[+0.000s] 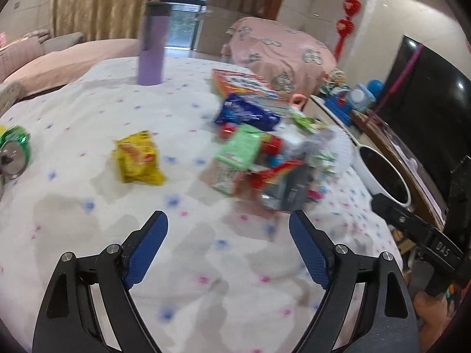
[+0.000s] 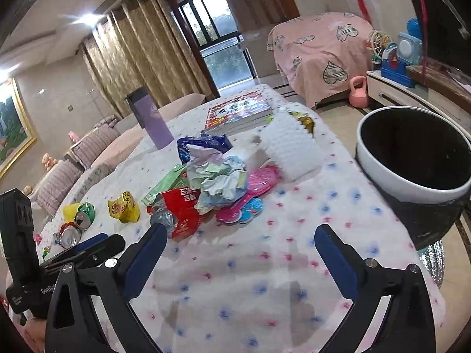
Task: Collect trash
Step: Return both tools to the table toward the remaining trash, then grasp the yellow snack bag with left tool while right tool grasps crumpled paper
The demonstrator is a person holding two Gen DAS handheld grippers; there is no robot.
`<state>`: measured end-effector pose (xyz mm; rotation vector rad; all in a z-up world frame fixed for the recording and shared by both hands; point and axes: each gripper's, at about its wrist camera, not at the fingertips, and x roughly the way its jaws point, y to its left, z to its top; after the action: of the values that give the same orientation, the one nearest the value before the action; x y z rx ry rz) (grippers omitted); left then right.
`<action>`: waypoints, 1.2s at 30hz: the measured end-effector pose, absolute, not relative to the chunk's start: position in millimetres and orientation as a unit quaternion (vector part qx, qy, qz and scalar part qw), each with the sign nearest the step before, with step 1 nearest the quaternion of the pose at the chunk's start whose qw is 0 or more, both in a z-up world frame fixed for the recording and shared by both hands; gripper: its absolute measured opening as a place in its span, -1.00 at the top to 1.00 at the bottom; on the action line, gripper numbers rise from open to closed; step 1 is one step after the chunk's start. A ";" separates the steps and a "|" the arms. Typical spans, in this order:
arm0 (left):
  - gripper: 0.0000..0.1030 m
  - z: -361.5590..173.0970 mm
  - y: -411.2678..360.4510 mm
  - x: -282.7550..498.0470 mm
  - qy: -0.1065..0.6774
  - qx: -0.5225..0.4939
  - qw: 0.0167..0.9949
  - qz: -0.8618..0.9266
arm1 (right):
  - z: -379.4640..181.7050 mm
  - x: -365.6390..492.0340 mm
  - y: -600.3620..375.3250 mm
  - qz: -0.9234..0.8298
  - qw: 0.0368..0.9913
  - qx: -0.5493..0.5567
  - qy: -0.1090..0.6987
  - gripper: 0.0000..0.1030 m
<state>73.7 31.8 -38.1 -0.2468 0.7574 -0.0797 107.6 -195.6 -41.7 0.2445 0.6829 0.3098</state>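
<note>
Centrally on the floral tablecloth (image 2: 265,264), a heap of crumpled wrappers (image 2: 212,182) sprawls with no clear long axis; a white-rimmed black bin (image 2: 412,158) sits near it at the table's edge, contents indiscernible. Left gripper (image 1: 228,223) and right gripper (image 2: 241,235) gape wide, empty.

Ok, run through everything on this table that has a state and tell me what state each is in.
left gripper: open, holds nothing
right gripper: open, holds nothing
purple bottle: upright, lid on
white bin: upright, nothing seen inside
crushed cans: lying on their sides
yellow wrapper: crumpled, alone
wrapper pile: heaped, uncollected
book: closed, flat
</note>
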 end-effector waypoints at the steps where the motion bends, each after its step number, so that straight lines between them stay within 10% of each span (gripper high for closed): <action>1: -0.68 -38.4 36.9 75.2 0.369 -0.124 0.921 -0.033 | -41.6 110.3 -192.6 0.152 0.923 0.117 0.334 -0.97; 20: -0.67 -56.9 102.9 145.9 0.396 -0.146 0.906 0.045 | -45.4 168.4 -166.4 0.161 0.914 0.108 0.356 -0.92; 22: 0.03 -60.9 101.1 150.8 0.406 -0.139 0.903 0.039 | -48.8 174.8 -163.3 0.158 0.913 0.099 0.362 -0.76; 26: 0.58 -60.0 96.7 149.4 0.404 -0.128 0.905 0.022 | -60.9 182.8 -158.0 0.168 0.902 0.098 0.385 0.21; 36: 0.81 -31.7 77.7 125.4 0.376 -0.125 0.918 -0.012 | -47.0 156.1 -175.4 0.170 0.913 0.109 0.354 0.58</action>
<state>125.4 77.7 -31.7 -0.2575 0.7743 -0.0246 156.1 -175.4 -47.0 0.2244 0.7301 0.3507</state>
